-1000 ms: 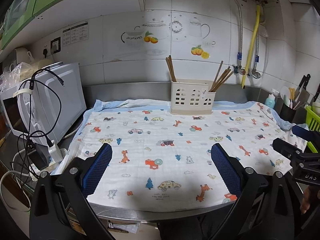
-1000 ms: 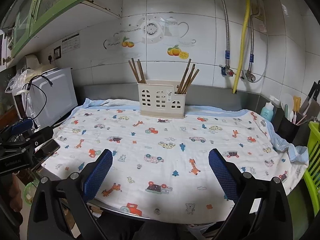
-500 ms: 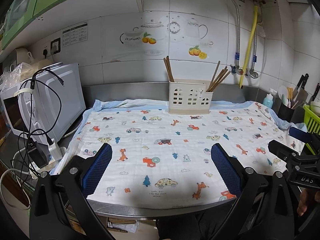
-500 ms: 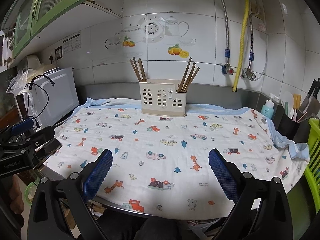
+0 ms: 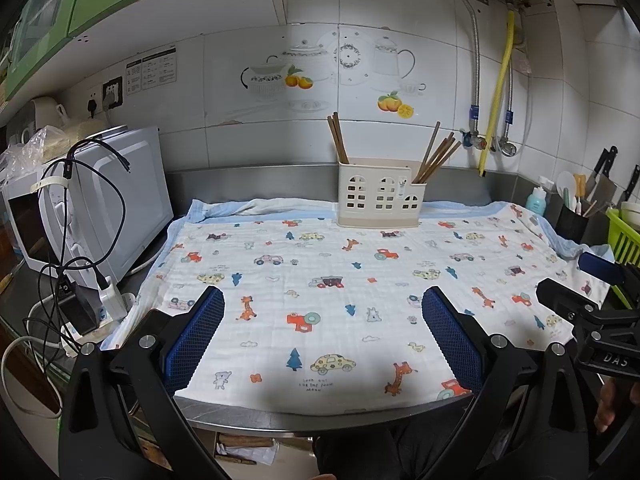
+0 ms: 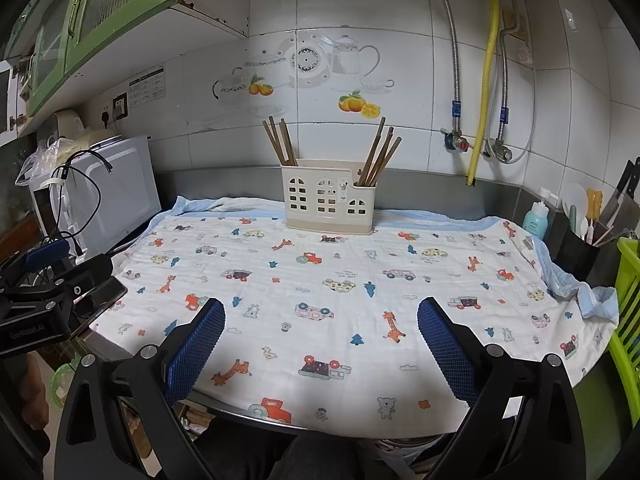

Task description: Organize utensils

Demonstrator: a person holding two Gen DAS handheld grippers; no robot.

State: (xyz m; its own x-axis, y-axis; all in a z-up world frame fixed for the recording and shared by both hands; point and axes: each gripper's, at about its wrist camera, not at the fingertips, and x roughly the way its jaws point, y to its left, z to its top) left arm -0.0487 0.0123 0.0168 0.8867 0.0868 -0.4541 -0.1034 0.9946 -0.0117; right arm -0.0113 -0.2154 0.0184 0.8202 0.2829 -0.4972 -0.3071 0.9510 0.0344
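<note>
A cream utensil holder [image 5: 378,194] [image 6: 328,200] stands at the back of the counter on a printed cloth [image 5: 340,280] [image 6: 340,280]. Brown chopsticks stand in its left end [image 5: 338,138] [image 6: 280,140] and its right end [image 5: 436,158] [image 6: 378,152]. My left gripper [image 5: 322,334] is open and empty over the cloth's front edge. My right gripper [image 6: 320,340] is open and empty over the front edge too. Each gripper shows at the side of the other's view: the right gripper [image 5: 592,312], the left gripper [image 6: 44,292].
A white microwave [image 5: 100,200] [image 6: 104,196] with cables stands at the left. A black utensil cup [image 5: 572,220] [image 6: 578,248], a teal bottle [image 6: 535,218], knives and a green rack [image 5: 624,240] [image 6: 630,320] are at the right. Pipes [image 6: 484,80] run down the tiled wall.
Both grippers have drawn back slightly from the holder and stayed open. Nothing on the counter has moved.
</note>
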